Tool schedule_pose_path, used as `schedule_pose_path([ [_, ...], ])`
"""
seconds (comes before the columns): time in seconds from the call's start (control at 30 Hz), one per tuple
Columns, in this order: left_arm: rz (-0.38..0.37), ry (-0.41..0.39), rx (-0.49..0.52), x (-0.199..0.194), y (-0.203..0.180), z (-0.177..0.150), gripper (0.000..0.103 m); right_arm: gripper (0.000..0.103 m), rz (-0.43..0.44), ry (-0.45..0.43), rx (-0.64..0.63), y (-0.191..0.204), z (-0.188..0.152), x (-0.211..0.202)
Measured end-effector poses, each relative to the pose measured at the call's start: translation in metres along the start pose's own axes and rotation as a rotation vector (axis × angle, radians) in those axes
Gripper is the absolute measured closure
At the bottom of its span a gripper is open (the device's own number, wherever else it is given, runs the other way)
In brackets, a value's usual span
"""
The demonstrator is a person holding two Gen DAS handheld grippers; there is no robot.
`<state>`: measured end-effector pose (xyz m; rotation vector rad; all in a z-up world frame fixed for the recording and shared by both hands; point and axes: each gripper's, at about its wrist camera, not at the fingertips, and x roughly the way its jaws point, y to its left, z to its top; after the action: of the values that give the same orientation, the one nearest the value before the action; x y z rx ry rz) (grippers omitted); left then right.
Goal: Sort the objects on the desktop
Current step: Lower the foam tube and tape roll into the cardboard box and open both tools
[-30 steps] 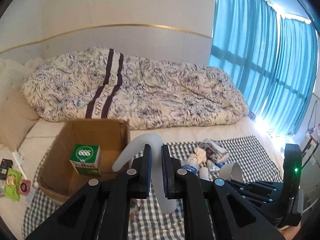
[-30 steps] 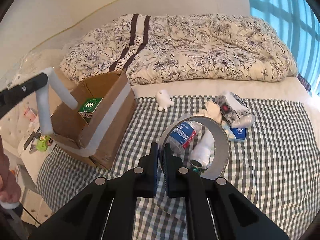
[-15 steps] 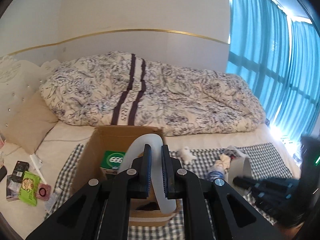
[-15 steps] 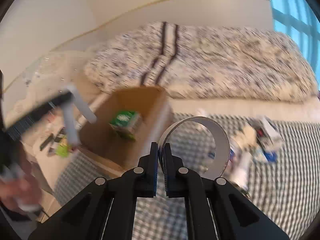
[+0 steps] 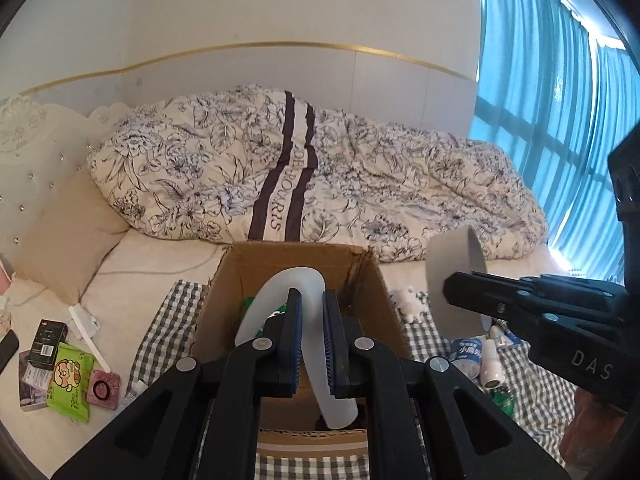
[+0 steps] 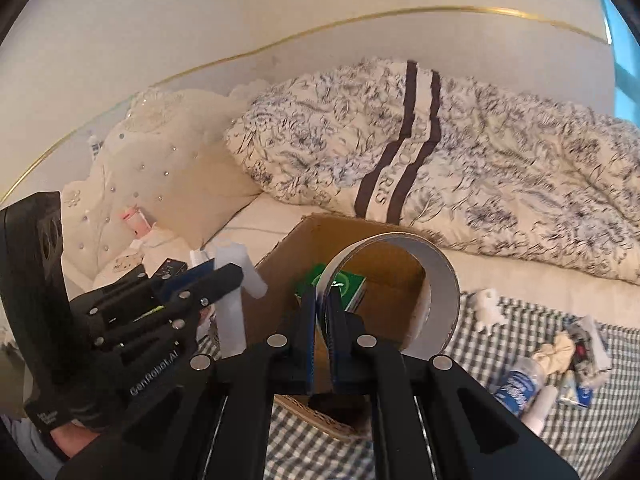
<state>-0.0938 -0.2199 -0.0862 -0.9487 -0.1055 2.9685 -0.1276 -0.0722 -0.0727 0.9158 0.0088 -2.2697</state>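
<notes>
Both your grippers have swung over to the box (image 5: 296, 280) since a second ago — it now sits dead ahead in both views. Your left gripper (image 5: 311, 336) is clamped on the bent white tube (image 5: 288, 292), right above the box opening. Your right gripper (image 6: 322, 328) pinches the tape roll (image 6: 440, 280) by its rim, also at the box — over the opening or just short of it, hard to say. A green carton (image 6: 348, 284) lies inside already. Likely next: drop both in. Bottles (image 6: 520, 384) wait on the checked cloth (image 6: 500, 352).
</notes>
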Motion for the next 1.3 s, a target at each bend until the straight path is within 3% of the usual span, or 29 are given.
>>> schedule_pose_path([
  [0.33, 0.002, 0.134, -0.023, 0.047, 0.018, -0.017, 0.092, 0.098, 0.031, 0.120, 0.037, -0.012, -0.012, 0.058],
  [0.57, 0.028, 0.199, -0.036, 0.068, 0.025, -0.025, 0.076, 0.096, 0.042, 0.167, 0.039, -0.015, -0.019, 0.081],
  [0.63, 0.030, 0.200, -0.041, 0.070, 0.027, -0.025, 0.072, 0.096, 0.043, 0.178, 0.039, -0.016, -0.019, 0.086],
  [0.7, 0.038, 0.200, -0.051, 0.072, 0.029, -0.025, 0.055, 0.095, 0.037, 0.186, 0.038, -0.016, -0.021, 0.089],
  [0.73, 0.040, 0.196, -0.057, 0.072, 0.030, -0.024, 0.054, 0.094, 0.036, 0.187, 0.041, -0.017, -0.022, 0.090],
  [1.0, 0.053, 0.183, -0.062, 0.069, 0.030, -0.021, 0.053, 0.091, 0.040, 0.181, 0.051, -0.020, -0.023, 0.091],
  [1.3, 0.064, 0.142, -0.070, 0.050, 0.027, -0.012, 0.053, 0.083, 0.038, 0.118, 0.050, -0.020, -0.017, 0.064],
])
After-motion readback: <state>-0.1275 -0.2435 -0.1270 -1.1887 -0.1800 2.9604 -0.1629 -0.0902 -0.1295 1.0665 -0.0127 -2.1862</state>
